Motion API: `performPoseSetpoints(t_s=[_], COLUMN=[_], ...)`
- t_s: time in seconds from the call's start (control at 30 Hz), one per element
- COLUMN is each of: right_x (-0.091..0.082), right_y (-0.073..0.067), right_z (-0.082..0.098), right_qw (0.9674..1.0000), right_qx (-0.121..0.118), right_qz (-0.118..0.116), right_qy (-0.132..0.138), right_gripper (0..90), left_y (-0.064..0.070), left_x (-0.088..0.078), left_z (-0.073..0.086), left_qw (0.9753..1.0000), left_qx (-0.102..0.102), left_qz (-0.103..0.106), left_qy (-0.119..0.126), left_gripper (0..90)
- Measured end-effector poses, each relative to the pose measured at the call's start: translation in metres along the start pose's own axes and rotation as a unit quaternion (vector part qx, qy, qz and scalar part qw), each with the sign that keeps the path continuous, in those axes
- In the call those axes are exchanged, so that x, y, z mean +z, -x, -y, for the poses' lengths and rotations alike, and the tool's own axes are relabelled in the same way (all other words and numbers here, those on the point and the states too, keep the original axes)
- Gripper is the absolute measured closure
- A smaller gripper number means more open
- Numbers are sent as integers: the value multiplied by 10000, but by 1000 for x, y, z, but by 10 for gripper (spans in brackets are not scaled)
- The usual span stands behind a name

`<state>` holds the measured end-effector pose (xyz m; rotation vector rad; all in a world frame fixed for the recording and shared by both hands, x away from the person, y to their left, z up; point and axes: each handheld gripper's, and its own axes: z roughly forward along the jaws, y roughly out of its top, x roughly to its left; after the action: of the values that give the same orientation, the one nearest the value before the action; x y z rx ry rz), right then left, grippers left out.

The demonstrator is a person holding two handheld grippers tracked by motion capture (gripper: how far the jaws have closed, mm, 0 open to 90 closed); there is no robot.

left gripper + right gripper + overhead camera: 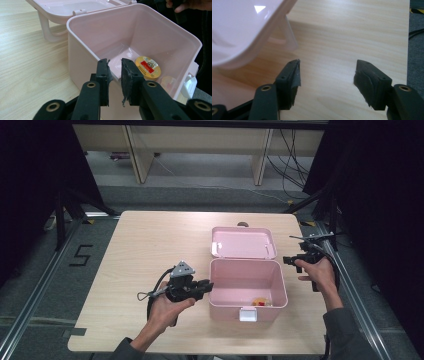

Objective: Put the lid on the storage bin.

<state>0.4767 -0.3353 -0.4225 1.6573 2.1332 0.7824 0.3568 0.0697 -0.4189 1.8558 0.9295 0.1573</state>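
Note:
A pink plastic box [240, 280] stands open on the wooden table, its lid [243, 242] flipped back behind it. A round gold tin with a red label [148, 68] lies on the box floor, seen as a small yellow-red spot [260, 302] from above. My left gripper [207, 285] points at the box's left wall [82, 57]. Its jaws [114, 61] are parted by a narrow gap with nothing between them. My right gripper [286, 260] hovers just right of the box and stands wide open [328, 61] over bare wood, beside the pink lid [237, 25].
A white latch [248, 314] sits on the box's front wall. The lid's handle [289, 35] curves down toward the table. The table's right edge [407, 50] is close to my right gripper. Broad bare wood [145, 250] lies left of the box.

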Motion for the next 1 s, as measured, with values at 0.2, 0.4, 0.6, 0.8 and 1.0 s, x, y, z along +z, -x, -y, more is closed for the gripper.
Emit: performPoseSetpoints(t_s=[0.2, 0.4, 0.6, 0.8, 1.0], right_x=[-1, -3, -7, -8, -5], right_y=[-1, -3, -10, -20, -31], right_z=[-15, -28, -41, -50, -59], right_qw=[9997, 9994, 9995, 9987, 9989], right_qx=[244, 293, 266, 485, 401], right_qz=[-28, -169, -79, -145, -220], right_qy=[-41, 95, 116, 91, 63], right_gripper=[453, 471, 482, 533, 568], left_y=[0, 0, 0, 1, 2], left_x=[0, 0, 0, 0, 0], left_z=[0, 0, 0, 0, 1], left_qw=[10000, 10000, 10000, 10000, 10000], left_qx=[1, 5, 15, 31, 32], left_qz=[-5, -2, -10, -23, -55], left_qy=[9, 10, 12, 15, -2], left_gripper=[762, 761, 759, 758, 757])
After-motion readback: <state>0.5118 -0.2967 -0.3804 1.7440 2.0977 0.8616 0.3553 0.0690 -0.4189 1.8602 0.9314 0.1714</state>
